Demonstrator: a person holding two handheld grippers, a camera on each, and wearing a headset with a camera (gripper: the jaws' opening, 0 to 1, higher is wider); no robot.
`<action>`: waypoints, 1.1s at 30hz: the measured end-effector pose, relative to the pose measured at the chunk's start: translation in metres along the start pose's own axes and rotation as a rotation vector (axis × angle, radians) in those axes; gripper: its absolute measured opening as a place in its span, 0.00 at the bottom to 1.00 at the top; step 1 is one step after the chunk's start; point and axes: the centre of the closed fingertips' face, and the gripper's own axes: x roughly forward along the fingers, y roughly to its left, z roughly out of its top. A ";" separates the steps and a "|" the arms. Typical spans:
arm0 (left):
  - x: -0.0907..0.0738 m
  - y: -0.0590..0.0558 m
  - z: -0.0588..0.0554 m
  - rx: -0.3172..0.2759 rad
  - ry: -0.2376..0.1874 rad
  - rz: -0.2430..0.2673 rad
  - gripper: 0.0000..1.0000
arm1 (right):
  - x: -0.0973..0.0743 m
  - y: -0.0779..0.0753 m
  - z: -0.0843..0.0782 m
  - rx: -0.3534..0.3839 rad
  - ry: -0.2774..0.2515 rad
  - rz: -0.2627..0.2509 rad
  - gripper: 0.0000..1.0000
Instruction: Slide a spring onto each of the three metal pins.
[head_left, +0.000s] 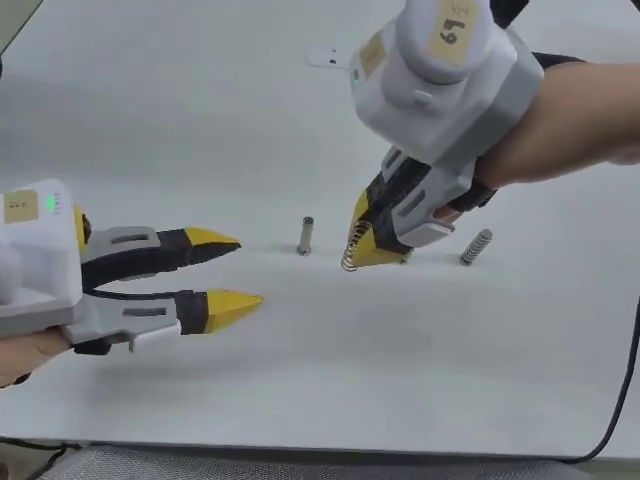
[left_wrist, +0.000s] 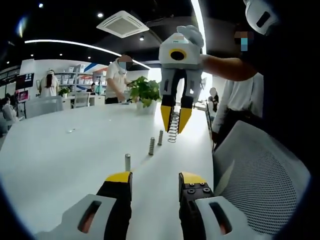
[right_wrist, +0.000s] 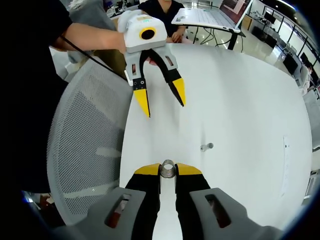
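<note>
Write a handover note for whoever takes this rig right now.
Left gripper: open, empty, hovering over the white table.
Right gripper: shut on a small coiled steel spring, low over the table.
Short bare grey metal pin: upright, no spring yet.
Nearer standing spring and farther standing spring: upright beyond it, apparently on their pins already.
Left: sleeve the held spring onto the bare pin.

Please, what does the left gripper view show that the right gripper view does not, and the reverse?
Left gripper view adds: two upright springs beyond the bare pin, and a potted plant. Right gripper view adds: a laptop beyond the white table. Both share: the bare pin, the spring clamped in the right gripper, the open left gripper, the white table, a mesh chair.
</note>
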 end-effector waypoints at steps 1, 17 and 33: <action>-0.003 0.001 -0.001 -0.005 -0.002 0.005 0.31 | 0.000 -0.001 0.000 0.004 -0.002 -0.007 0.08; -0.021 0.011 -0.002 -0.011 -0.002 0.015 0.33 | 0.005 -0.006 -0.010 0.049 -0.010 -0.044 0.08; -0.026 0.007 -0.011 -0.030 0.006 0.001 0.31 | 0.007 -0.022 0.003 0.045 -0.021 -0.073 0.08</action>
